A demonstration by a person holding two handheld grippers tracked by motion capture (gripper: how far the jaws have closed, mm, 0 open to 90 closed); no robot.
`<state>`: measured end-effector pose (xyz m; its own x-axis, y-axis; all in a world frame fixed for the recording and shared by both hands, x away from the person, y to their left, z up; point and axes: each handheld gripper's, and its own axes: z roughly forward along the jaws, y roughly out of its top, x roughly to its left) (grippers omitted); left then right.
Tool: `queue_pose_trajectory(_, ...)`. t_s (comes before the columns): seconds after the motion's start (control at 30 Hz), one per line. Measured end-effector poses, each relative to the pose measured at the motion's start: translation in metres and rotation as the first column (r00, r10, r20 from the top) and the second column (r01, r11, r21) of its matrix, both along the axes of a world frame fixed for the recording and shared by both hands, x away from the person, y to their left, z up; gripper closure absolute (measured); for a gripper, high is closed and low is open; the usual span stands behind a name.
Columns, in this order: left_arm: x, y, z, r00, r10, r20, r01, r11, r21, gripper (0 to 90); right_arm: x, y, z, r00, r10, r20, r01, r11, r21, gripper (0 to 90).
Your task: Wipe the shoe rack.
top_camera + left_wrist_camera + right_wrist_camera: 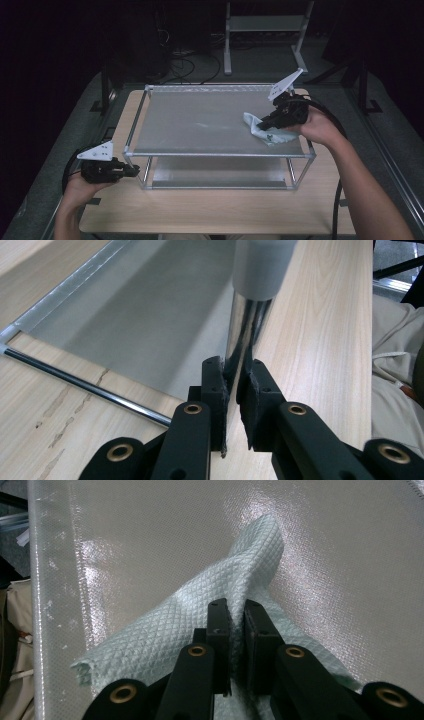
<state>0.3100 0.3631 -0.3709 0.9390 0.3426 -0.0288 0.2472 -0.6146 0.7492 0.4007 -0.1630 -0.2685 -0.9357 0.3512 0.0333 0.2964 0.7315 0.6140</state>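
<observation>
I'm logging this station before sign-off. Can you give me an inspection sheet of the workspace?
Surface: wooden table; a two-tier metal-framed shelf stands on it.
Job's things: pale cloth crumpled on the shelf's top panel, right side.
Clutter: nothing seen.
Grippers: left gripper shut on the shelf's front-left post; right gripper shut on the cloth.
Cables: one black cable trails from each gripper.
Surroundings: dark room, a metal stand and floor wires behind the table.

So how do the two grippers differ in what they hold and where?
The left gripper clamps the shiny metal leg at the rack's front corner; the right gripper pinches a pale green quilted cloth on the rack's top shelf. Both are shut.
</observation>
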Motion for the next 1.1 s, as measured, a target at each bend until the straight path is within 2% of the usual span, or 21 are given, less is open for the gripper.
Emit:
queue_pose_trajectory(0.03, 0.0, 0.0, 0.0, 1.0, 0.0, 0.0, 0.0, 1.0, 0.0, 81.2, 0.0, 0.0, 0.0, 1.0, 0.0, 0.0, 0.0, 1.0, 0.0, 82.9)
queue_pose_trajectory(0.07, 0.0, 0.004, 0.0, 0.9999, 0.01, 0.002, -0.01, 0.9999, -0.002, 81.2, 0.001, -0.009, 0.001, 0.9997, -0.022, -0.004, 0.022, 1.0, -0.021, 82.9)
queue_pose_trajectory(0.1, 0.0, 0.004, 0.0, 0.9999, 0.01, 0.002, -0.01, 0.9999, -0.002, 81.2, 0.001, -0.009, 0.001, 0.9997, -0.022, -0.004, 0.022, 1.0, -0.021, 82.9)
queue_pose_trajectory(0.13, 0.0, 0.006, -0.001, 0.9999, 0.015, 0.001, -0.015, 0.9998, -0.01, 81.2, 0.002, -0.023, 0.002, 0.9981, -0.061, -0.004, 0.061, 0.998, -0.023, 82.9)
queue_pose_trajectory(0.2, 0.0, 0.008, -0.001, 0.9999, 0.017, 0.0, -0.017, 0.9998, -0.015, 81.2, 0.003, -0.029, 0.001, 0.9968, -0.079, -0.009, 0.079, 0.997, -0.016, 82.9)
queue_pose_trajectory(0.3, 0.0, 0.006, -0.001, 0.9998, 0.019, 0.0, -0.019, 0.9998, -0.01, 81.1, 0.004, -0.022, 0.0, 0.9972, -0.074, -0.001, 0.074, 0.997, -0.022, 82.9)
queue_pose_trajectory(0.4, 0.001, 0.0, -0.001, 1.0, 0.003, 0.001, -0.003, 0.9999, -0.011, 81.1, 0.007, -0.003, -0.001, 0.9992, -0.039, 0.004, 0.039, 0.999, -0.008, 82.9)
queue_pose_trajectory(0.47, 0.003, -0.006, -0.001, 1.0, -0.009, 0.001, 0.009, 0.9999, -0.007, 81.2, 0.01, 0.027, -0.001, 0.9998, 0.013, 0.015, -0.013, 1.0, -0.009, 82.9)
queue_pose_trajectory(0.5, 0.003, -0.006, -0.001, 1.0, -0.009, 0.001, 0.009, 0.9999, -0.007, 81.1, 0.01, 0.027, -0.001, 0.9998, 0.013, 0.015, -0.013, 1.0, -0.009, 82.9)
queue_pose_trajectory(0.53, 0.004, -0.009, -0.001, 0.9998, -0.02, 0.0, 0.02, 0.9998, -0.003, 81.2, 0.012, 0.052, -0.001, 0.9983, 0.055, 0.02, -0.055, 0.998, -0.01, 82.9)
queue_pose_trajectory(0.57, 0.004, -0.009, -0.001, 0.9998, -0.02, 0.0, 0.02, 0.9998, -0.003, 81.1, 0.012, 0.052, -0.001, 0.9983, 0.055, 0.02, -0.055, 0.998, -0.01, 82.9)
queue_pose_trajectory(0.6, 0.004, -0.01, -0.001, 0.9997, -0.026, 0.001, 0.026, 0.9997, -0.004, 81.1, 0.013, 0.072, -0.001, 0.9955, 0.093, 0.021, -0.092, 0.996, -0.014, 82.8)
queue_pose_trajectory(0.73, 0.003, -0.007, -0.001, 0.9998, -0.02, -0.001, 0.02, 0.9997, -0.009, 81.1, 0.016, 0.109, 0.0, 0.9876, 0.156, 0.019, -0.156, 0.988, -0.014, 82.8)
queue_pose_trajectory(0.83, 0.002, -0.004, -0.001, 0.9999, -0.015, 0.001, 0.015, 0.9998, -0.011, 81.1, 0.019, 0.109, 0.001, 0.9877, 0.156, 0.012, -0.156, 0.988, -0.011, 82.6)
queue_pose_trajectory(1.0, 0.002, -0.004, -0.001, 0.9999, -0.014, 0.001, 0.014, 0.9998, -0.011, 81.1, 0.027, 0.075, 0.0, 0.9975, 0.07, -0.003, -0.07, 0.997, -0.006, 82.7)
queue_pose_trajectory(1.1, 0.002, -0.005, -0.001, 0.9999, -0.015, -0.001, 0.015, 0.9999, -0.007, 81.0, 0.026, 0.081, -0.002, 0.9969, 0.078, 0.005, -0.078, 0.997, 0.001, 82.7)
